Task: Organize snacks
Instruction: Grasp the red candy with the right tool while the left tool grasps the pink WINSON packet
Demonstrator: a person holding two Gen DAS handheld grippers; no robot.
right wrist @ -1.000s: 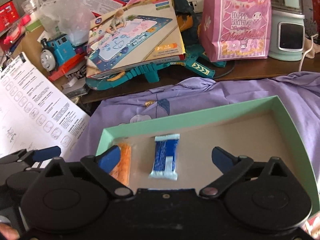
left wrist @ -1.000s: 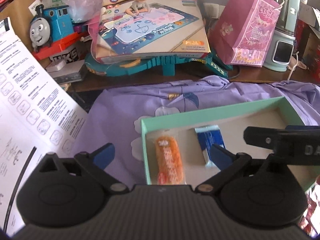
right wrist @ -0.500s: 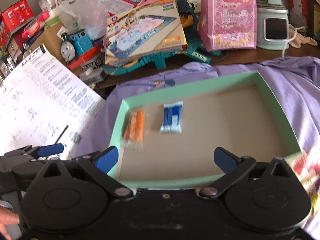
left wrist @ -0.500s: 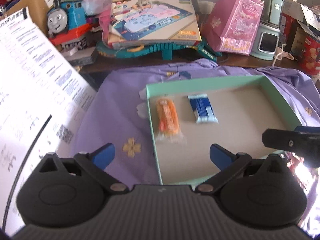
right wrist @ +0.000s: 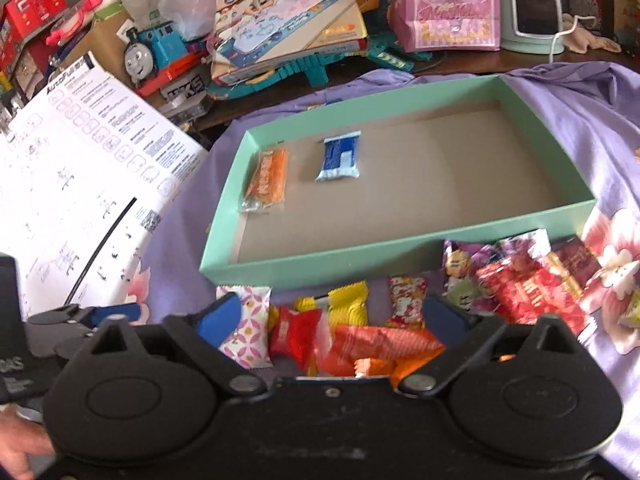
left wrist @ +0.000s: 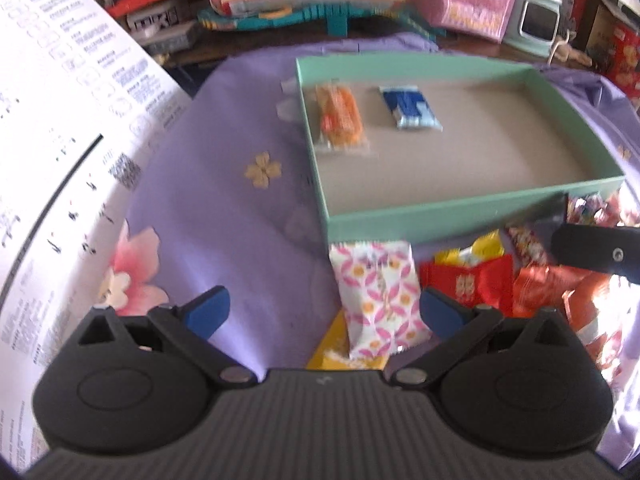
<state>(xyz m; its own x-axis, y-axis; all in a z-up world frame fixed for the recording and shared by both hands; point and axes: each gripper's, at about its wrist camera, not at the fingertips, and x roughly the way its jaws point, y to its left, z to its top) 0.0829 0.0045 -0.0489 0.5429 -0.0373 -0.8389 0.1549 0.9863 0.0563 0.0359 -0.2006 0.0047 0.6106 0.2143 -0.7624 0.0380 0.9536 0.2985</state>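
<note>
A mint green tray (left wrist: 440, 212) (right wrist: 320, 264) lies on the purple cloth. In it lie an orange snack packet (left wrist: 340, 120) (right wrist: 268, 180) and a blue one (left wrist: 410, 108) (right wrist: 340, 156). Several loose snacks lie in front of the tray: a pink-patterned white packet (left wrist: 378, 300) (right wrist: 248, 332), a red packet (left wrist: 468, 284) (right wrist: 296, 332), a yellow packet (right wrist: 348, 304) and an orange packet (right wrist: 380, 344). My left gripper (left wrist: 324, 312) is open, above the cloth beside the pink-patterned packet. My right gripper (right wrist: 334, 316) is open, above the snack pile. Both are empty.
A white instruction sheet (left wrist: 60, 120) (right wrist: 80, 168) lies on the left. Behind the tray stand a blue toy train (right wrist: 156, 52), a boxed play mat (right wrist: 288, 20), a pink gift bag (right wrist: 444, 4) and a pale green appliance (right wrist: 532, 12). More wrapped snacks (right wrist: 528, 280) lie at the right.
Both grippers have pulled back from over the tray toward me. The loose snacks in front of the tray have come into view. Both jaws stay open.
</note>
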